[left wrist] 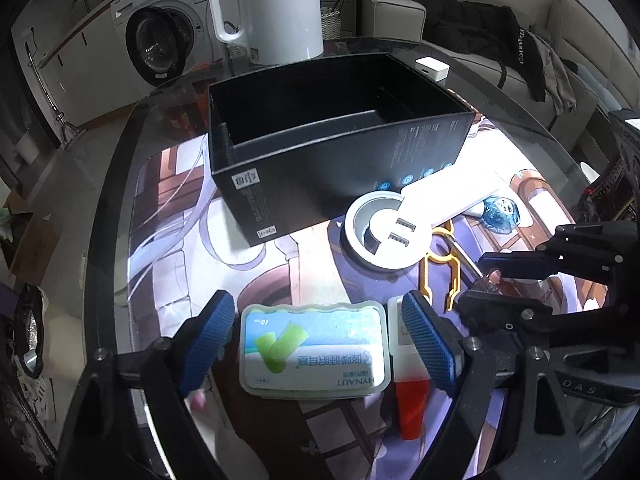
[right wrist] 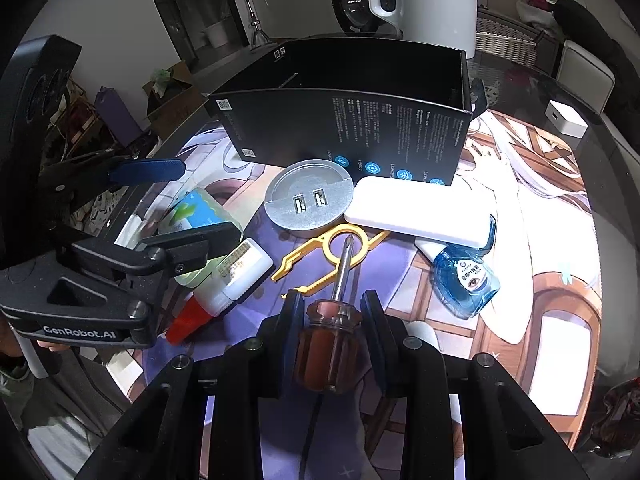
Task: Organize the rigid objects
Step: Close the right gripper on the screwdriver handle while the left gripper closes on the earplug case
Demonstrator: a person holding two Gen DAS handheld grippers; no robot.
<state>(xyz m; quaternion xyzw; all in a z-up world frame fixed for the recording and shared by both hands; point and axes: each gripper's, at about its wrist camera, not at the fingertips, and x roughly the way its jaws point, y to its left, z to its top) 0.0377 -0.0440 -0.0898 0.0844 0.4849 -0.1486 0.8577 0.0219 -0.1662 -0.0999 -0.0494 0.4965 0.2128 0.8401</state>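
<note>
A round glass table (left wrist: 120, 184) carries a printed mat and a scatter of small things. Near the middle stands an open black box (left wrist: 328, 140), empty inside. Just in front of it lies a round USB hub (left wrist: 384, 236), with a white power bank (left wrist: 452, 196) resting across its rim. A blue bottle (right wrist: 466, 280) lies on its side beside the power bank, and a yellow plastic tool (right wrist: 332, 256) lies flat between hub and grippers.

The left gripper (left wrist: 320, 336) sits at the table's near edge, jaws spread wide to either side of a wipes pack (left wrist: 314, 350); the blue pads do not touch it. A white tube with a red cap (left wrist: 408, 384) lies just beside the pack, under the right-hand pad.

The right gripper (right wrist: 330, 320) is closed tight on a screwdriver (right wrist: 328, 344), gripping its brown handle, the shaft pointing forward over the yellow tool.

A white kettle (left wrist: 272, 8) stands at the far edge, behind the box.
</note>
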